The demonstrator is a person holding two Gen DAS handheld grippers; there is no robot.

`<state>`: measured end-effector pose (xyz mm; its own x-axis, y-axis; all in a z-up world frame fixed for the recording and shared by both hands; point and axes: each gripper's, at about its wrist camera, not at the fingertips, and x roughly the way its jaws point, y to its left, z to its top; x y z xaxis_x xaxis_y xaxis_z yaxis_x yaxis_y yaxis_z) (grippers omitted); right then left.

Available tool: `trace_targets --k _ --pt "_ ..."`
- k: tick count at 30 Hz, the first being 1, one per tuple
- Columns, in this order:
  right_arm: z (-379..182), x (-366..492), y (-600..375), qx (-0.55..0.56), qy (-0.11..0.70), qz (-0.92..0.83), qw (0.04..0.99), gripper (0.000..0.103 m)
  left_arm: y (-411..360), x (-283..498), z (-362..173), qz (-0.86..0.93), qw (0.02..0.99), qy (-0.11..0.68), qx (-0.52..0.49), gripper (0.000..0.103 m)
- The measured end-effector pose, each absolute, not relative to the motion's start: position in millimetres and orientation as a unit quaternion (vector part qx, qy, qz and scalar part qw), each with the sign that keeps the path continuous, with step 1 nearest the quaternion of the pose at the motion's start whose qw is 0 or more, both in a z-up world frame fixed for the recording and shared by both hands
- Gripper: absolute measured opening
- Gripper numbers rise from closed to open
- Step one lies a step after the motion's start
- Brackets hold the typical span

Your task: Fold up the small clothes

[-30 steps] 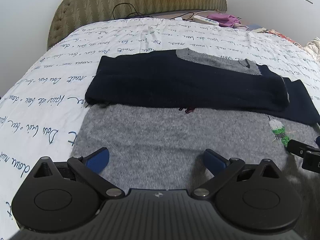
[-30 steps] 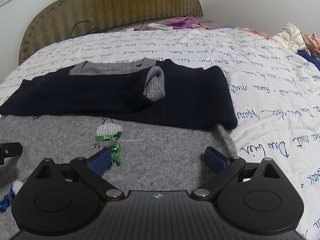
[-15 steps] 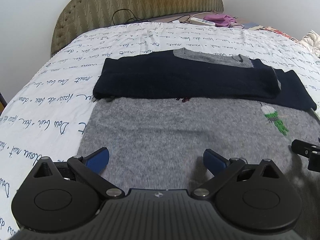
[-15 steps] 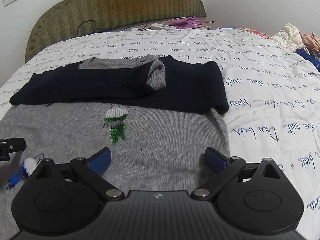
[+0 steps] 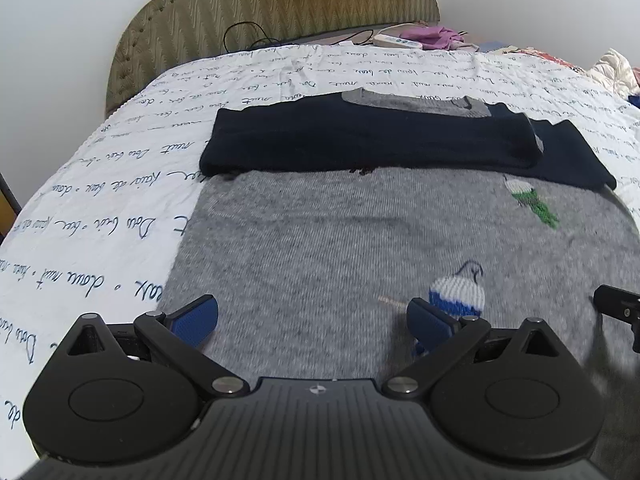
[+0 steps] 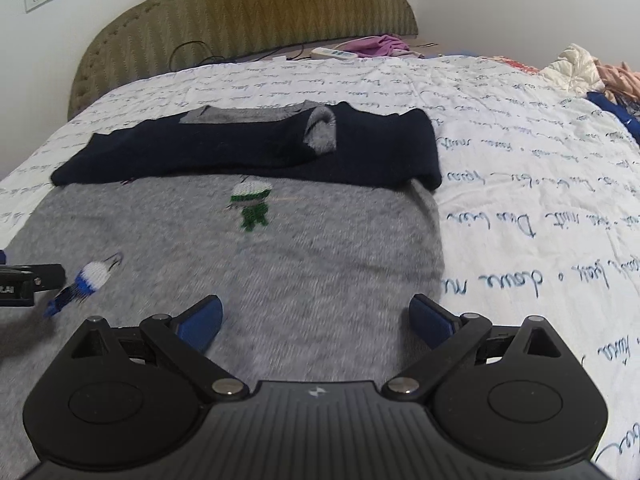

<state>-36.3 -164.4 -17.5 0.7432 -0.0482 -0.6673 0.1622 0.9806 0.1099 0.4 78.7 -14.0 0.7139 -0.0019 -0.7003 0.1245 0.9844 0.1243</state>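
A small grey knit sweater [image 5: 340,240] with navy sleeves [image 5: 360,140] folded across its chest lies flat on the bed; it also shows in the right wrist view [image 6: 320,248]. It carries a green figure [image 6: 252,204] and a blue and white figure [image 5: 458,292]. My left gripper [image 5: 312,320] is open and empty over the sweater's lower left part. My right gripper [image 6: 316,320] is open and empty over its lower right part. Each gripper's tip shows at the edge of the other's view.
The bed has a white cover with blue script [image 6: 520,200] and an olive padded headboard [image 5: 280,12]. A white remote [image 5: 396,41] and purple cloth [image 5: 436,36] lie near the headboard. More clothes [image 6: 580,72] are piled at the right.
Both grippers have drawn back toward the sweater's hem and risen, so more grey fabric and the blue figure show. Both stay open. The sweater has not moved.
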Motion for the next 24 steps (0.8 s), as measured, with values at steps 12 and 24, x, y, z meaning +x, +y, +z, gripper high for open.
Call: trace_targets --k 12,24 --pt "-17.3 -65.2 -148.3 0.061 0.356 -0.047 0.932 0.101 89.9 -29.1 -15.1 -0.033 0.924 0.373 0.076 0.102" --pt "-17.0 -75.6 -143.5 0.049 0.364 -0.073 0.927 0.101 100.0 -48.6 -6.3 -0.036 0.931 0.356 0.077 0.102"
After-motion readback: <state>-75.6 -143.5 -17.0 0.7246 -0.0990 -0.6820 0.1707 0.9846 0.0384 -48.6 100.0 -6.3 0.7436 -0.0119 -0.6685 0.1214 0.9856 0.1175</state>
